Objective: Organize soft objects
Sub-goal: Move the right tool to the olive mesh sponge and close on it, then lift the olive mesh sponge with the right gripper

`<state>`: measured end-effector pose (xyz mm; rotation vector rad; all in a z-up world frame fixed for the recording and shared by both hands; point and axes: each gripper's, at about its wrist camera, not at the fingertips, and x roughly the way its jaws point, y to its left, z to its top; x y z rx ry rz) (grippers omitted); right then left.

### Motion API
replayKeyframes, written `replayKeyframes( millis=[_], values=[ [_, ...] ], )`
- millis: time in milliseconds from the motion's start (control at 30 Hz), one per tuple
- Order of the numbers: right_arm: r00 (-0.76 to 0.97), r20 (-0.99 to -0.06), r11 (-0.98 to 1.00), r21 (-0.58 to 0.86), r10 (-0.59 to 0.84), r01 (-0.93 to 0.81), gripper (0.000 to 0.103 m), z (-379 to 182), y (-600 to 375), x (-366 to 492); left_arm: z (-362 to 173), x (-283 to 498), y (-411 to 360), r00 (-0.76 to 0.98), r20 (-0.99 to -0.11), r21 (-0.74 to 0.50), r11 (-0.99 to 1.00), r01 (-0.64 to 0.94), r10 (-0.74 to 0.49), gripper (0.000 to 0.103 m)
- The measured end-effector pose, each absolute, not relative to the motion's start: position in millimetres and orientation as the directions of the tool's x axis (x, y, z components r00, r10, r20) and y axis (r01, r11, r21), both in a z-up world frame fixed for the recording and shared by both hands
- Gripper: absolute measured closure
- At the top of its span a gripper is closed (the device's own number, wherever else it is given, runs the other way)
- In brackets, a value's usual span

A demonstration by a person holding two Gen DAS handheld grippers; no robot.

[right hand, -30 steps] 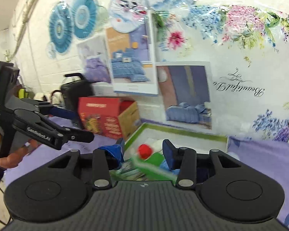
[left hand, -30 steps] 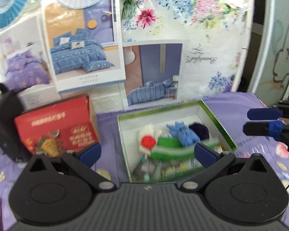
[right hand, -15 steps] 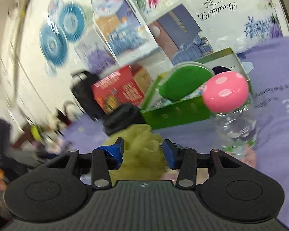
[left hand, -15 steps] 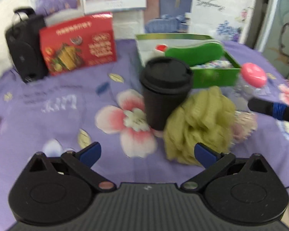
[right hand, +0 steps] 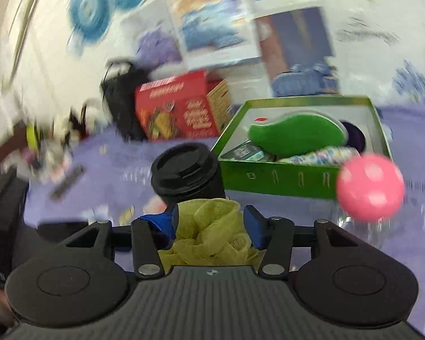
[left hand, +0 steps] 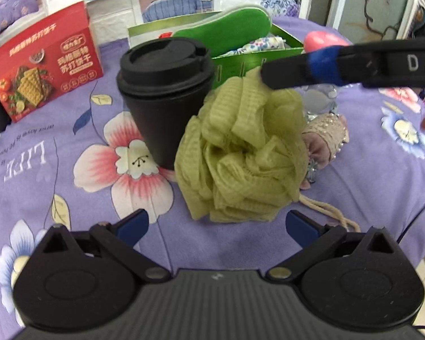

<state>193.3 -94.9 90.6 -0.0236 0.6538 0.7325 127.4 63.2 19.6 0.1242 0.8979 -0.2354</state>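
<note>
A yellow-green mesh bath sponge (left hand: 240,153) lies on the purple floral cloth, against a black lidded cup (left hand: 164,93). My right gripper (right hand: 211,223) has its fingers around the top of the sponge (right hand: 209,226); one finger (left hand: 303,69) shows in the left wrist view touching it. My left gripper (left hand: 216,223) is open and empty just in front of the sponge. A green box (right hand: 269,175) behind holds a green sponge (right hand: 294,133) and other soft items. A pink beaded fabric piece (left hand: 325,136) lies right of the sponge.
A red cracker box (left hand: 42,65) stands back left beside a black speaker (right hand: 119,99). A clear bottle with a pink cap (right hand: 369,187) stands right of the cup, in front of the green box. The table edge runs along the right.
Both grippers dropped from the box down to the sponge. My right gripper moved onto the sponge's top and closed on it; the left came nearer to it.
</note>
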Motion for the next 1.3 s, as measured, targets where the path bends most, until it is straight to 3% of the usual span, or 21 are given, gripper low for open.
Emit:
replayKeyframes(
  millis=[133, 300, 567, 633, 733, 833, 933, 1067, 1300],
  values=[
    [0.478, -0.669, 0.676, 0.050, 0.569, -0.735, 0.062, 104, -69, 208, 22, 134, 59, 0.624, -0.766, 0.050, 0.955, 0.293, -0.152, 0.000],
    [0.258, -0.763, 0.608, 0.213, 0.593, -0.765, 0.056, 94, -57, 246, 17, 147, 54, 0.622, -0.754, 0.041, 0.931, 0.364, -0.210, 0.000],
    [0.219, -0.810, 0.598, 0.190, 0.543, -0.779, 0.034, 52, -44, 253, 4, 167, 51, 0.598, -0.767, 0.004, 0.930, 0.367, -0.233, 0.000],
    [0.213, -0.811, 0.606, 0.206, 0.546, -0.768, 0.032, 50, -43, 253, 3, 168, 52, 0.597, -0.765, -0.013, 0.933, 0.360, -0.241, 0.006],
    [0.216, -0.809, 0.608, 0.206, 0.546, -0.767, 0.032, 48, -44, 252, 2, 169, 55, 0.586, -0.763, -0.084, 0.941, 0.328, -0.272, 0.023],
    [0.221, -0.777, 0.591, 0.229, 0.590, -0.773, 0.042, 48, -52, 245, 8, 161, 60, 0.579, -0.760, -0.151, 0.947, 0.284, -0.295, 0.036],
    [0.217, -0.737, 0.571, 0.267, 0.640, -0.776, 0.048, 54, -67, 221, 19, 134, 60, 0.582, -0.751, -0.173, 0.944, 0.281, -0.311, 0.038],
    [0.195, -0.699, 0.564, 0.345, 0.687, -0.750, 0.048, 52, -85, 175, 26, 90, 52, 0.550, -0.771, -0.180, 0.939, 0.292, -0.319, 0.038],
    [0.212, -0.656, 0.540, 0.348, 0.724, -0.767, 0.048, 60, -81, 137, 41, 53, 50, 0.573, -0.768, -0.144, 0.949, 0.281, -0.286, 0.038]
  ],
)
